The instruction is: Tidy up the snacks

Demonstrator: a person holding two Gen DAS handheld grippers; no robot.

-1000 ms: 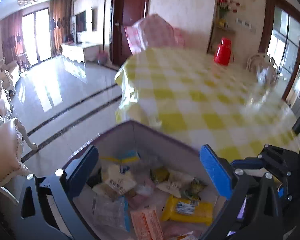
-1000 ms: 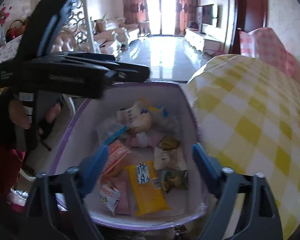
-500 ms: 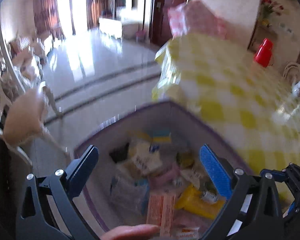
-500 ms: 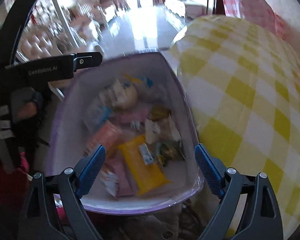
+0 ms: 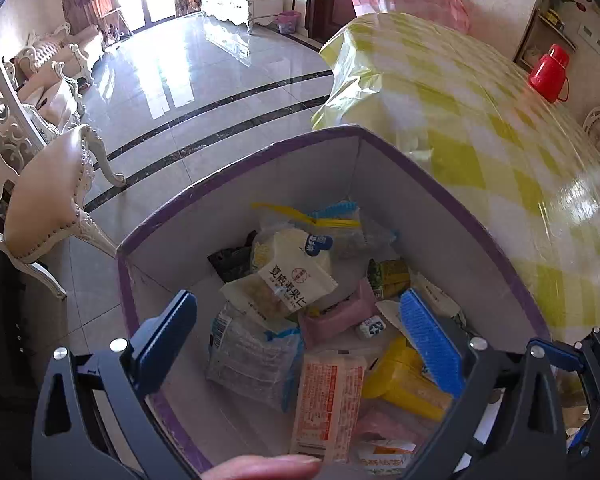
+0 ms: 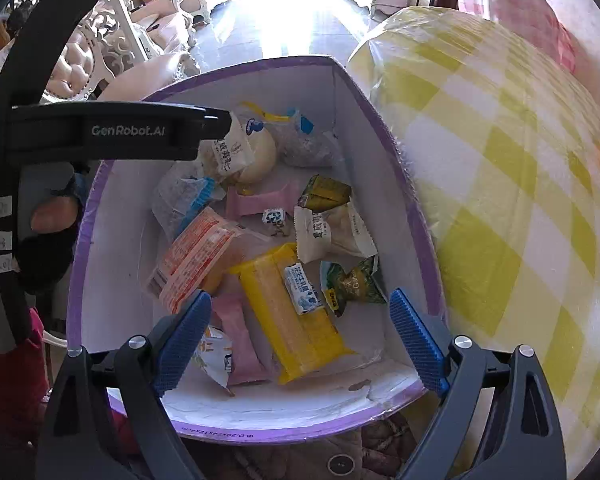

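A white box with a purple rim [image 5: 236,160] [image 6: 416,216] stands beside the table and holds several wrapped snacks. Among them are a white bun packet [image 5: 284,276] [image 6: 236,152], an orange-printed packet [image 5: 328,400] [image 6: 192,256], a long yellow bar [image 5: 400,384] [image 6: 296,316], pink packets [image 6: 236,332] and green candies [image 6: 348,284]. My left gripper [image 5: 300,340] hangs open over the box, empty. My right gripper [image 6: 300,336] is open above the box's near end, empty too. The left gripper's body [image 6: 100,132] shows in the right wrist view.
A round table with a yellow-checked cloth [image 5: 480,92] [image 6: 500,160] is right of the box; a red flask [image 5: 548,74] stands on it. A cream chair [image 5: 48,200] is to the left, over glossy tile floor [image 5: 188,72]. A fingertip [image 5: 260,468] shows at the bottom edge.
Both grippers tilted down and moved over the box, so its snacks fill more of each view. Jaws stayed open and nothing was picked up.
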